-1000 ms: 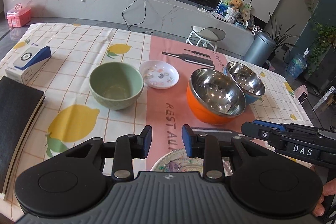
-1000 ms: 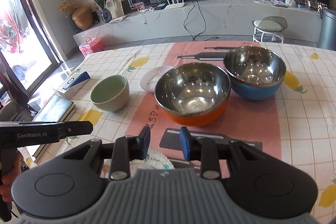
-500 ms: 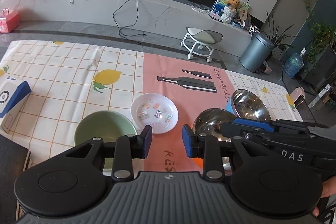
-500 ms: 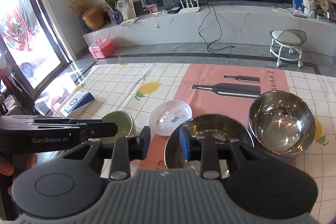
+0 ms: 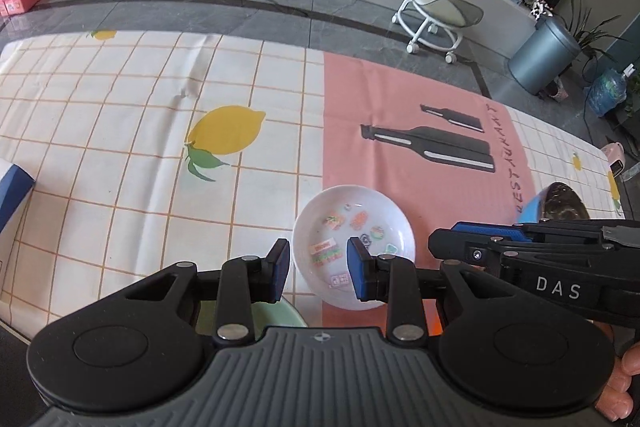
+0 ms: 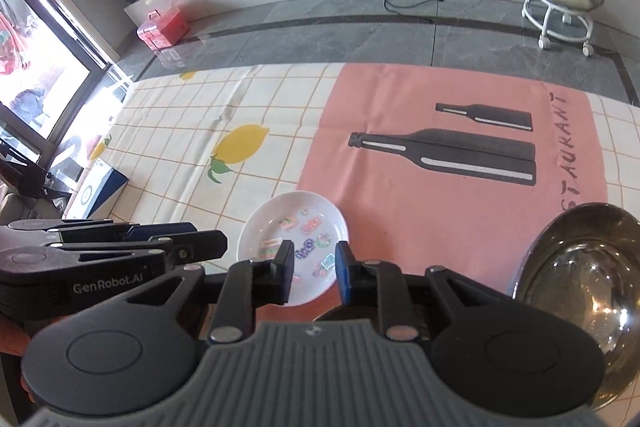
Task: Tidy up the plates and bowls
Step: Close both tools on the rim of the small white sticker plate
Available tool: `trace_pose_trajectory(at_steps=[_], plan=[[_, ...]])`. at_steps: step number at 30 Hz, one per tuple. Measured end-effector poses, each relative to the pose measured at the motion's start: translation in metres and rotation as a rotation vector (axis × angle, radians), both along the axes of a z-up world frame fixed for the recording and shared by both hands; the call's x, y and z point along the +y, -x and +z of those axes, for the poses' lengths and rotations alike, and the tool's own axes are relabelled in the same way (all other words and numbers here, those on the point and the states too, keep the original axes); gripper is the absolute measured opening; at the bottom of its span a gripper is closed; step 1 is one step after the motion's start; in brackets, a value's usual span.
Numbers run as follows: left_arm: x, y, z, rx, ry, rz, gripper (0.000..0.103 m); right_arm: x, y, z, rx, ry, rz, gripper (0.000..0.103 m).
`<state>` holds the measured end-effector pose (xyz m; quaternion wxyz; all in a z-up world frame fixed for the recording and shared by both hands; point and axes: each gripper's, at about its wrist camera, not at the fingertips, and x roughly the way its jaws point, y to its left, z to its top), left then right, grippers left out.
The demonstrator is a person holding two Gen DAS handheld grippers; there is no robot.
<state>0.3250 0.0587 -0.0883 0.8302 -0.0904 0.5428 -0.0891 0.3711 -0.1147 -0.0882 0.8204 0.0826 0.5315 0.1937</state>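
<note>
- Your left gripper (image 5: 314, 269) hangs over the bench with its jaws partly spread and nothing between the blue pads; the near-left rim of the small white plate shows through the gap.
- Your right gripper (image 6: 314, 273) is beside it, jaws closing, with no object between them; it too frames the plate from above.
- The small white plate (image 5: 354, 247), with colourful little pictures printed inside, sits on the bench at the seam between the pink panel and the checked part of the tablecloth (image 5: 120, 155).
- The green bowl (image 5: 280, 313) lies just below your left gripper, mostly hidden under its body, near the plate on its left.
- The blue-sided steel bowl (image 5: 560, 203) stands to the right of the plate, partly behind your right gripper as seen from the left camera.
- From the right camera, that steel bowl (image 6: 580, 267) fills the lower right; a second dark rim (image 6: 332, 313) peeks out under your right gripper, too hidden to tell which bowl it is.
- A blue-and-white box (image 6: 100, 187) rests at the bench's left edge, well apart from the dishes.
- Beyond the bench, a white wheeled stool (image 5: 438, 15) and a grey bin (image 5: 542, 61) stand on the floor.
</note>
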Motion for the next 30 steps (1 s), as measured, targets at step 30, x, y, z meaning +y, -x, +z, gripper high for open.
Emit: trace_pose_trajectory(at_steps=[30], plan=[[-0.001,-0.023,-0.030,0.074,-0.021,0.022,0.002,-0.003,-0.029,-0.052,0.172,-0.003,-0.061,0.001]])
